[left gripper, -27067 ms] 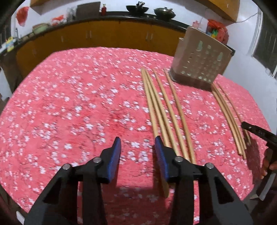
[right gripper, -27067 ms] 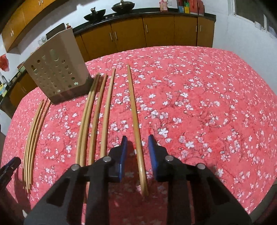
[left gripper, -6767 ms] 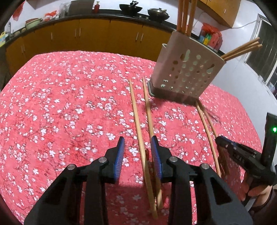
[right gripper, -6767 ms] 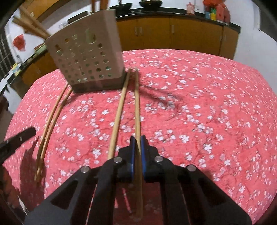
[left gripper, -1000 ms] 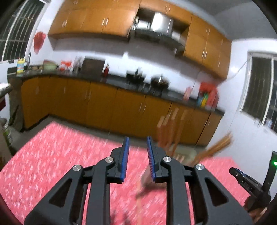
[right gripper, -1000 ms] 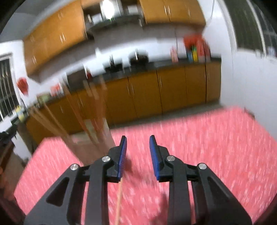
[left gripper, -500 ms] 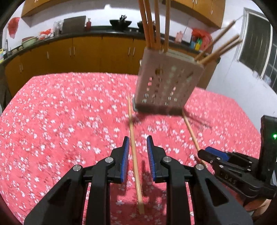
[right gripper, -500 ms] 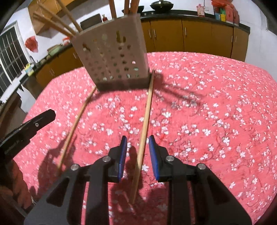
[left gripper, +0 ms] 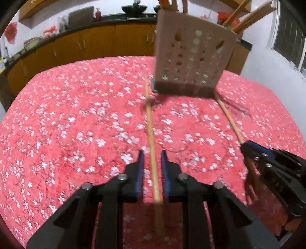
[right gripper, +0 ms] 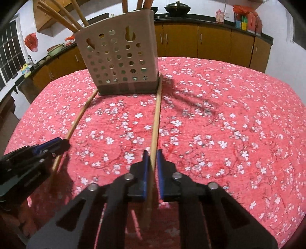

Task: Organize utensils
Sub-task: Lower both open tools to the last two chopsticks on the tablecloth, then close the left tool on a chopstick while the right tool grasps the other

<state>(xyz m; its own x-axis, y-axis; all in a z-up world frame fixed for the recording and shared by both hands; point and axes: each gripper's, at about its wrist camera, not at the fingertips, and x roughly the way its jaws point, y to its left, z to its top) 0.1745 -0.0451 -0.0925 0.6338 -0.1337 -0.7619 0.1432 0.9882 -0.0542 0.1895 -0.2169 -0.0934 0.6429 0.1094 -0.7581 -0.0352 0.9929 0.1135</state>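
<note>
Two wooden chopsticks lie on the red floral tablecloth, running away toward a beige perforated holder with several chopsticks standing in it. My left gripper straddles the near end of one chopstick. Its jaws are closing, and a gap still shows on both sides of the stick. My right gripper has its jaws closing tight onto the other chopstick, with the blue pads against the wood.
The tablecloth covers the whole table and drops off at the edges. Orange kitchen cabinets under a dark counter with woks stand behind. A white wall rises to the right.
Both grippers came down from facing the kitchen wall to the table, each over a chopstick. Both pairs of jaws narrowed, the right one far more.
</note>
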